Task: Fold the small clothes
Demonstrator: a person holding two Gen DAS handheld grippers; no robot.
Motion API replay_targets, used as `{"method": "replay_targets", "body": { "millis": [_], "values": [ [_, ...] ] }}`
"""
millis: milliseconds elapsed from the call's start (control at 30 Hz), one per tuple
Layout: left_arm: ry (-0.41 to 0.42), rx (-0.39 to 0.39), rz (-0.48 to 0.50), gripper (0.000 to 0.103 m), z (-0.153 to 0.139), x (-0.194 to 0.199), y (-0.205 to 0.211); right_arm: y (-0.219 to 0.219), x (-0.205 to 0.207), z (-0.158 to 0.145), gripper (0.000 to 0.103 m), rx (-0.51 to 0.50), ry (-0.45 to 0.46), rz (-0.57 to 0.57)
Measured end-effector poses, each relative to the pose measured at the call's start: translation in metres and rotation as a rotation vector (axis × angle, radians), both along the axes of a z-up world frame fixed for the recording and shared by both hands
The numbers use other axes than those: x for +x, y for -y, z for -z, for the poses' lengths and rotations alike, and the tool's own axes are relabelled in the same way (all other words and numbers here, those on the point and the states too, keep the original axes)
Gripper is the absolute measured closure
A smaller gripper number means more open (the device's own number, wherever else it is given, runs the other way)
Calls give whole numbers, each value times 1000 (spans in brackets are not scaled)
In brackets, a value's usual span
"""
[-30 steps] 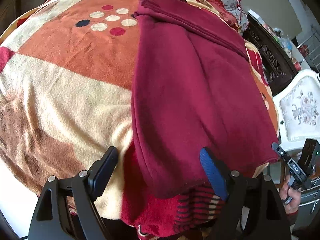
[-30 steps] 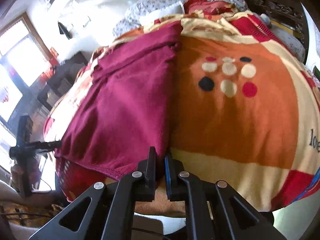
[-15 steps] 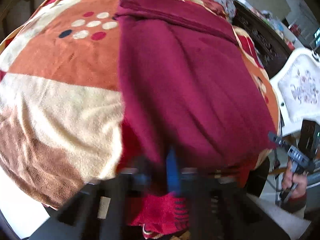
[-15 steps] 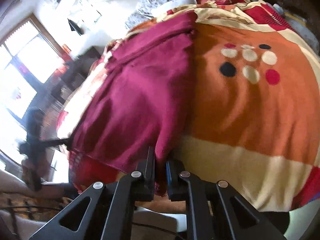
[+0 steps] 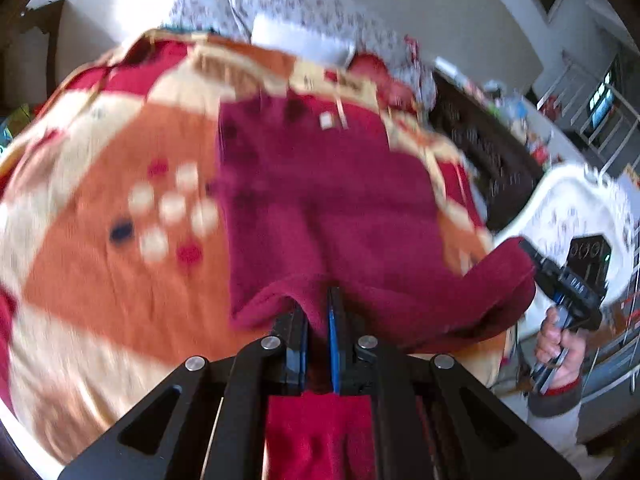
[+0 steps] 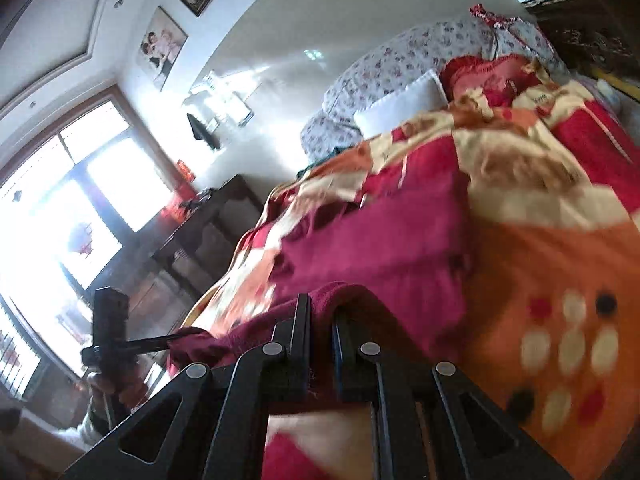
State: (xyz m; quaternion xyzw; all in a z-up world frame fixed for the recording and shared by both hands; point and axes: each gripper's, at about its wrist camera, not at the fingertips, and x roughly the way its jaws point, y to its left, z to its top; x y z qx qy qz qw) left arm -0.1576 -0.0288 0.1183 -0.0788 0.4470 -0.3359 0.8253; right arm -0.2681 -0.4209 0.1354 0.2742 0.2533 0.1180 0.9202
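Note:
A dark red fleece garment [image 5: 328,208] lies lengthwise on the patterned blanket [image 5: 100,272], with its near hem lifted off the bed. My left gripper [image 5: 318,312] is shut on one near corner of the hem. My right gripper [image 6: 322,316] is shut on the other near corner of the garment [image 6: 380,252]. The hem hangs stretched between the two grippers. In the left wrist view the right gripper [image 5: 532,256] shows at the right with cloth pinched in its tip. In the right wrist view the left gripper [image 6: 176,338] shows at the left, also holding cloth.
A white pillow [image 6: 400,108] and floral bedding [image 5: 288,12] lie at the head of the bed. A white padded chair [image 5: 572,196] and dark carved furniture [image 5: 480,140] stand to the right of the bed. A dark cabinet [image 6: 208,232] and bright window [image 6: 60,208] are on the other side.
The left gripper went from open around the hem to shut on it. Both grippers then rose and tilted up, lifting the near hem off the bed; the views now show the headboard end.

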Motion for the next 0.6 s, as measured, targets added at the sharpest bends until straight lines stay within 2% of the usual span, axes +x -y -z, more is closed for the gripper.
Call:
{"method": "replay_targets", "body": {
  "millis": [100,233,367,467,500,533,600],
  "values": [
    [16,-29,-46,95,-17,46,12,11,44,-8,93,-17,-8,30],
    [45,-18,-87,95,-29,110,37,34,99,-13,93,-7,-17,80],
    [59,-10,-117,95,-27,168,61,55,147,2,93,-8,-69,132],
    [34,17,-80,95,-13,203,82,76,181,26,92,15,-153,193],
    [10,25,-105,95,-4,219,87,83,190,35,89,42,-176,201],
    [-14,21,-121,94,5,230,89,90,197,43,80,78,-201,203],
    [-49,15,-133,92,16,245,89,101,198,47,70,114,-195,218]
  ]
}}
